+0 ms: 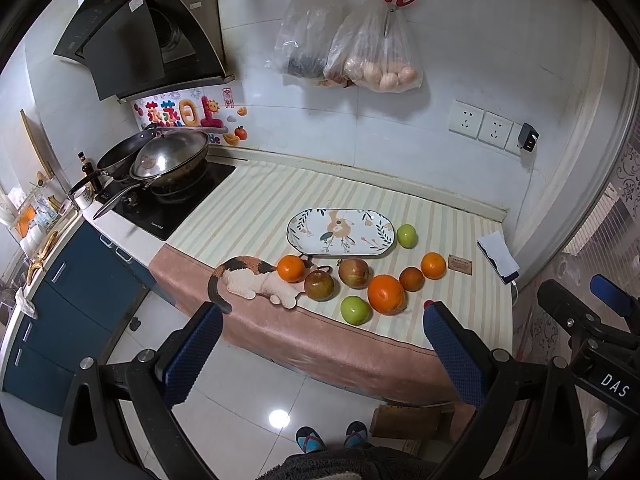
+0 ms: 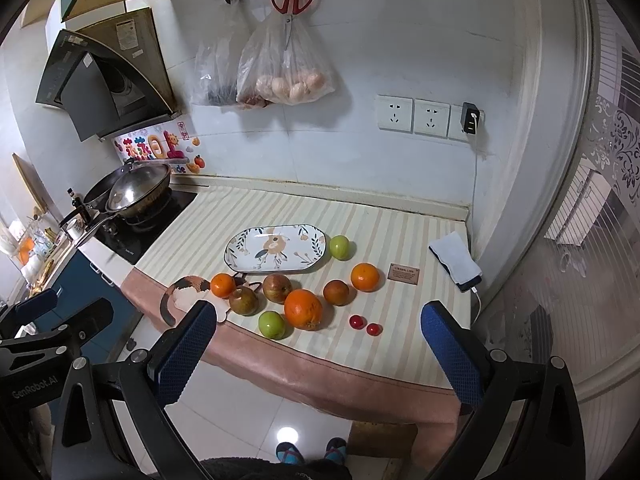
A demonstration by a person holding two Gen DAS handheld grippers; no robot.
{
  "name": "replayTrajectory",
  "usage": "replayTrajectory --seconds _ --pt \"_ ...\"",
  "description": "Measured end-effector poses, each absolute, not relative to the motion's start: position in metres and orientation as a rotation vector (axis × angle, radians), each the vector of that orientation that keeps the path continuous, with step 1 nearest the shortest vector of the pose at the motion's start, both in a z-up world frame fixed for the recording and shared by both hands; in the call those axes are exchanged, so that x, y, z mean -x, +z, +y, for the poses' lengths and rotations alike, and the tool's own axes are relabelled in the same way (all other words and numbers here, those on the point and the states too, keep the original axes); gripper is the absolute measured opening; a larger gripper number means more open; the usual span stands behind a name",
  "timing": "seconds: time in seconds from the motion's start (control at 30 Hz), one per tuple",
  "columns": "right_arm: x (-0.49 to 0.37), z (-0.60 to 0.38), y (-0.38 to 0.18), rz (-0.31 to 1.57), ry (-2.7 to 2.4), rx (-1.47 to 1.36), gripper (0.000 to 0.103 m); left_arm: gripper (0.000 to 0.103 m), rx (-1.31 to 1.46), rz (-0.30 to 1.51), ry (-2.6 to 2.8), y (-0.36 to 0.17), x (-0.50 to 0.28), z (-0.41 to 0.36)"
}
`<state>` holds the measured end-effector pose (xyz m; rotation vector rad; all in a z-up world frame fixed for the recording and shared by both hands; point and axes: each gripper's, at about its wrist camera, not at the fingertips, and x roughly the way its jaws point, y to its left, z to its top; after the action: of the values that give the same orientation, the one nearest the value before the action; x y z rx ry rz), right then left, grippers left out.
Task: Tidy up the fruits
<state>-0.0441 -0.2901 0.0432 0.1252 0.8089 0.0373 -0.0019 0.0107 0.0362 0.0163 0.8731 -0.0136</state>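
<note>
- Fruit lay loose on the striped cloth [image 2: 360, 216] of the worktop [image 2: 320, 376], in front of and beside an oval flowered plate [image 2: 275, 247] that held nothing.
- Nearest the front edge sat a large orange [image 2: 303, 309] with a green apple [image 2: 271, 324] touching its left side; two small red fruits [image 2: 364, 325] lay just to its right.
- Behind these stood two reddish-brown fruits [image 2: 260, 293], a dark orange [image 2: 336, 292], and a small orange [image 2: 223, 285] at the left end near a cat-shaped mat [image 2: 182, 294].
- Another orange [image 2: 365, 277] sat further right, and a second green apple [image 2: 339, 247] rested just beside the plate's right end.
- Left tongs [image 1: 322, 356] hung wide open and empty, off the worktop's front edge, above the floor; the fruit lay ahead of them, between the lines of the two blue pads [image 1: 192, 356].
- Right tongs [image 2: 320, 356] were likewise spread wide with nothing held, short of the worktop edge, the large orange and small red fruits ahead between the pads [image 2: 452, 356].
- Both tongs were well apart from every fruit.
</note>
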Motion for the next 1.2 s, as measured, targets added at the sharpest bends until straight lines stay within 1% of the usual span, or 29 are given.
replayTrajectory --seconds 0.3,0.47,0.57,0.7,0.9,1.0,1.13,1.2 --pt "0.030 -0.291 0.043 0.806 0.045 -0.142 0.103 0.103 -0.012 0.867 -0.006 0.039 -0.003 0.010" --pt "0.008 -0.296 0.026 0.825 0.056 -0.173 0.103 0.103 -0.011 0.861 0.061 0.037 -0.037 0.012" --pt "-0.024 -0.297 -0.005 0.887 0.086 -0.203 0.103 0.103 -0.026 0.882 0.127 0.011 -0.066 0.013" --pt "-0.071 -0.289 -0.064 0.998 0.124 -0.224 0.103 0.103 -0.061 0.947 0.208 -0.028 -0.104 0.024" --pt "-0.141 -0.269 -0.167 1.180 0.142 -0.242 0.103 0.103 -0.086 1.099 0.233 -0.101 -0.159 0.053" --pt "-0.174 -0.259 -0.219 1.286 0.132 -0.274 0.103 0.103 -0.077 1.205 0.193 -0.142 -0.186 0.064" --pt "-0.202 -0.245 -0.276 1.387 0.103 -0.322 0.101 0.102 -0.023 1.349 0.093 -0.194 -0.225 0.072" --pt "-0.209 -0.238 -0.294 1.425 0.083 -0.339 0.101 0.102 -0.021 1.413 0.044 -0.219 -0.242 0.070"
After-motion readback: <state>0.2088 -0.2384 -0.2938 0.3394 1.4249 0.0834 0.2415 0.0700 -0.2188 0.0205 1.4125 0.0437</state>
